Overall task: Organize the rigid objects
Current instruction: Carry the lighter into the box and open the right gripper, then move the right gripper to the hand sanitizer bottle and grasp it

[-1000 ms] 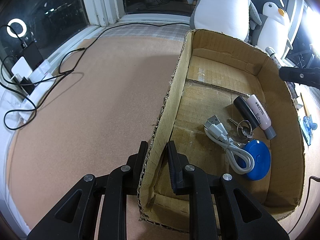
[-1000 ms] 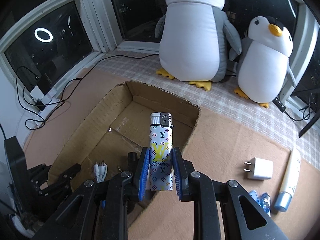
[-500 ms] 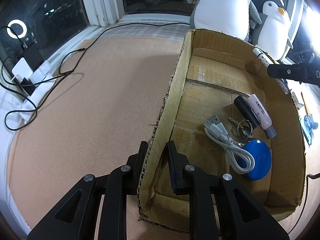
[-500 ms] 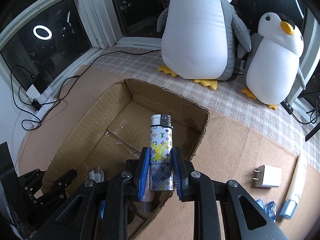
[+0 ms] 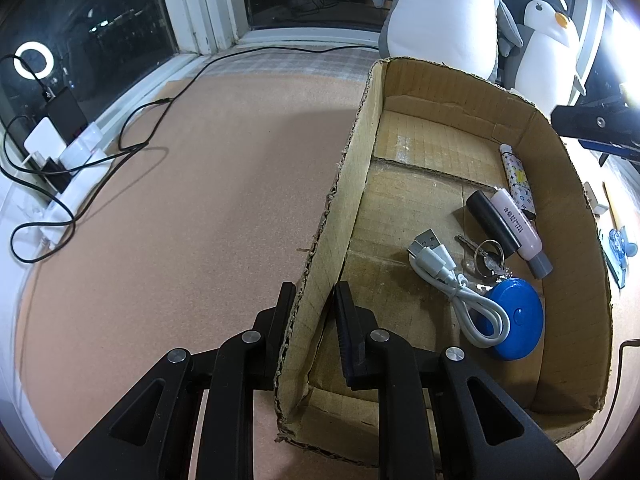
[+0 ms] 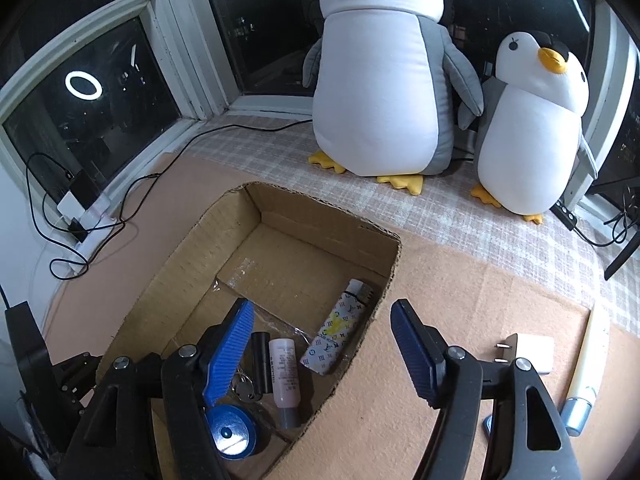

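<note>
At the bottom of the right wrist view the right gripper (image 6: 322, 332) is hanging over the cardboard box (image 6: 394, 270), its blue-padded jaws opening wide with nothing clamped between them; the patterned lighter (image 6: 338, 328) is lying on the box floor in the gap below them, tilted toward the upper right, just beside the box's right wall. Its wrap is showing a coloured monogram print and a line of small lettering too fine to read for sure. Left of it a pink bottle (image 6: 285, 378) with a grey cap is lying alongside a black tube (image 6: 261, 362); the bottle's label is carrying printed characters that I cannot make out. A key ring (image 6: 243, 386) and a round blue disc (image 6: 232, 432) are sitting at the lower left of the box. In the left wrist view the left gripper (image 5: 310, 302) is pinching the near left wall of the box, one black finger outside and one inside, pressed tight on the cardboard. A white USB cable (image 5: 456, 286) is looping over the blue disc there. Out on the tan mat at the right of the right wrist view, a white plug adapter (image 6: 530, 352) and a cream tube (image 6: 588, 364) are lying apart from the box, and two plush penguins (image 6: 384, 68) are standing by the window behind.
</note>
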`<action>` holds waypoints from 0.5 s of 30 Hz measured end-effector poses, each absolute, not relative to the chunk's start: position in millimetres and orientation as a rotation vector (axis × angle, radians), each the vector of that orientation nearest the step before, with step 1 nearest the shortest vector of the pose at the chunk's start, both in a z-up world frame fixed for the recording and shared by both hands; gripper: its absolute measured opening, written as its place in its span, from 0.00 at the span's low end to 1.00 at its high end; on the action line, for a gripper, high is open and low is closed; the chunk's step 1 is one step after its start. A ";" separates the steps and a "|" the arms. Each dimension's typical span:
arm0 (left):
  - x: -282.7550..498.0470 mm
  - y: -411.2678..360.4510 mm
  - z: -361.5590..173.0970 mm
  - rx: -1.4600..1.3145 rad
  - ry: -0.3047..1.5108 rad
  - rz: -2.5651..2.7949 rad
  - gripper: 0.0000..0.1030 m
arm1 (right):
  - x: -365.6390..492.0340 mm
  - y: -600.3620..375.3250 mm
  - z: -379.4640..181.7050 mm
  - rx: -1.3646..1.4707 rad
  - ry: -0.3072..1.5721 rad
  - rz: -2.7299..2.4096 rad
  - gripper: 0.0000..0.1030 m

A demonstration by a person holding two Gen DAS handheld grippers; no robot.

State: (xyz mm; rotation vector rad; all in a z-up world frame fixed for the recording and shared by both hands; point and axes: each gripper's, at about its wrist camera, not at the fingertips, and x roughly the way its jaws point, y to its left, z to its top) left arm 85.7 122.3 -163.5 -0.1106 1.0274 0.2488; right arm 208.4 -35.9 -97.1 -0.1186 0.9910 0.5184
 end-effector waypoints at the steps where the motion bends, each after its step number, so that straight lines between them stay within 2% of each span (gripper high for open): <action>1: 85.6 122.4 -163.5 -0.110 1.028 0.249 0.18 | 208.0 -38.3 -97.4 -0.114 0.995 0.520 0.65; 15: 87.1 123.7 -162.5 -0.100 1.028 0.254 0.18 | 184.4 -130.7 -96.5 -0.063 1.016 0.485 0.65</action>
